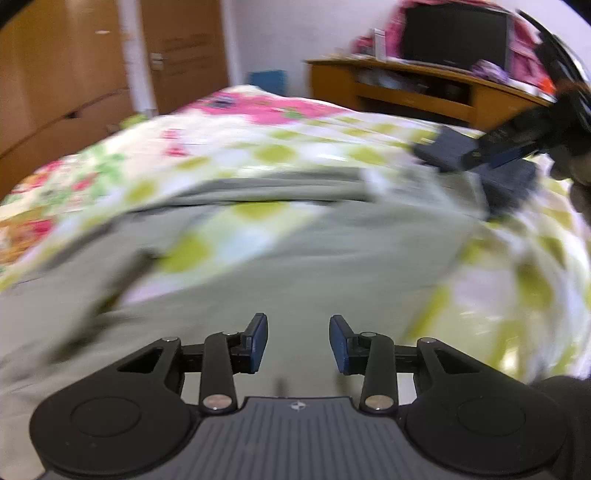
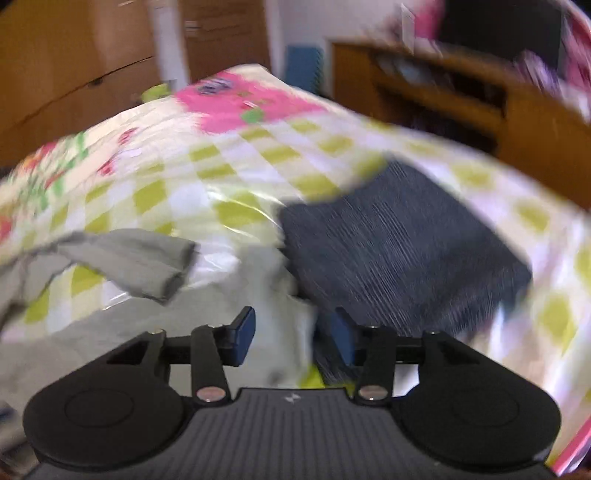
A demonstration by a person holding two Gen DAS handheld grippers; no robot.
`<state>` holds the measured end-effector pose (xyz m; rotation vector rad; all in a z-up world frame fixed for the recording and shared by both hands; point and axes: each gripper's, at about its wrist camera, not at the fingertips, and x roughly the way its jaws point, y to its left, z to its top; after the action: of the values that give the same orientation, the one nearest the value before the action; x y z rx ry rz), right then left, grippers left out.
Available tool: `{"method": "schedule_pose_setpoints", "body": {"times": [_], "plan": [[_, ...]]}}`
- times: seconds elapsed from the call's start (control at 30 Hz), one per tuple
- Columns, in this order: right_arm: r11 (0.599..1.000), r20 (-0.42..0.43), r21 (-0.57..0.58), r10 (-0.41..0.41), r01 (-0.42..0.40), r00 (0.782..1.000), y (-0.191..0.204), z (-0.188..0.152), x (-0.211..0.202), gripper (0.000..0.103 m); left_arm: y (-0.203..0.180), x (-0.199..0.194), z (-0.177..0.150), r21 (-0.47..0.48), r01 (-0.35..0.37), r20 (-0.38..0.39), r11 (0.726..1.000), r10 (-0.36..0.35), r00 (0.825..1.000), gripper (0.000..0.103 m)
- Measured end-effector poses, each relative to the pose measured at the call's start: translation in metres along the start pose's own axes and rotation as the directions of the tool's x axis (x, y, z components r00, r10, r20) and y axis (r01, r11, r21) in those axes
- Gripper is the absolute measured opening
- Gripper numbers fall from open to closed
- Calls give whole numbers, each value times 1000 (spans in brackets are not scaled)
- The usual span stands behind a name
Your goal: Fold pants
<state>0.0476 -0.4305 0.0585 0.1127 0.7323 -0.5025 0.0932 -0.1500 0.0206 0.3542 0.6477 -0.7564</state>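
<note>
Grey-green pants point(image 1: 295, 258) lie spread on a bed with a green-checked floral cover point(image 1: 280, 147). My left gripper point(image 1: 298, 343) is open and empty, just above the pants' middle. My right gripper point(image 2: 291, 332) is open, with a pale bunched part of the pants point(image 2: 280, 295) between its fingers; one pant leg end point(image 2: 147, 262) lies to its left. The right gripper also shows in the left wrist view point(image 1: 491, 155) at the far right, over the pants' far end. Both views are blurred.
A folded dark grey garment point(image 2: 406, 236) lies on the bed right of the pants, also in the left wrist view point(image 1: 447, 147). Wooden wardrobes point(image 1: 66, 74) stand at the left. A wooden desk point(image 1: 424, 92) with a black screen point(image 1: 454, 33) stands behind the bed.
</note>
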Motion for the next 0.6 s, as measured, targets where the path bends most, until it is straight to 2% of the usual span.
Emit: {"method": "schedule_pose_setpoints", "body": {"times": [0.03,0.07,0.1,0.17,0.23,0.3,0.33,0.37,0.43,0.5,0.53,0.57,0.6], "plan": [[998,20,-65,-12,13,1000,15,3,-4,50,16,-7,-3,-13,-32,3,999,32,999,52],[993,43,-112,-20,24,999,32,9,-6,57,33,-14,-6,-25,-67,7,997,67,998,52],[991,59,-134,-11,19,998,43,14,-10,59,52,-22,-11,-35,-105,9,994,106,994,52],[976,88,-214,49,-29,995,74,26,-15,59,87,-34,-19,-44,-178,19,983,179,984,54],[940,109,-338,88,-47,990,113,36,-17,61,127,-44,-28,-56,-263,22,963,264,964,57],[894,124,-445,114,-47,986,150,46,-12,72,163,-49,-37,-61,-350,9,935,351,936,58],[879,123,-476,100,-30,987,163,52,-6,73,183,-51,-43,-61,-389,1,919,390,921,58],[873,95,-488,85,-28,992,169,58,5,74,201,-50,-48,-63,-427,-14,902,427,904,58],[894,9,-448,28,-20,1000,161,60,27,74,229,-48,-56,-61,-483,-43,873,481,875,58],[914,-29,-403,-74,56,997,144,57,39,73,249,-38,-60,-37,-520,-62,853,517,853,58],[911,-19,-401,-112,95,994,145,56,39,72,252,-33,-60,-12,-530,-70,848,528,846,58],[900,14,-427,-93,90,996,152,56,32,70,258,-27,-59,7,-527,-71,850,526,847,58],[891,42,-449,-49,63,998,163,57,23,69,263,-22,-56,15,-511,-74,859,511,856,59]]}}
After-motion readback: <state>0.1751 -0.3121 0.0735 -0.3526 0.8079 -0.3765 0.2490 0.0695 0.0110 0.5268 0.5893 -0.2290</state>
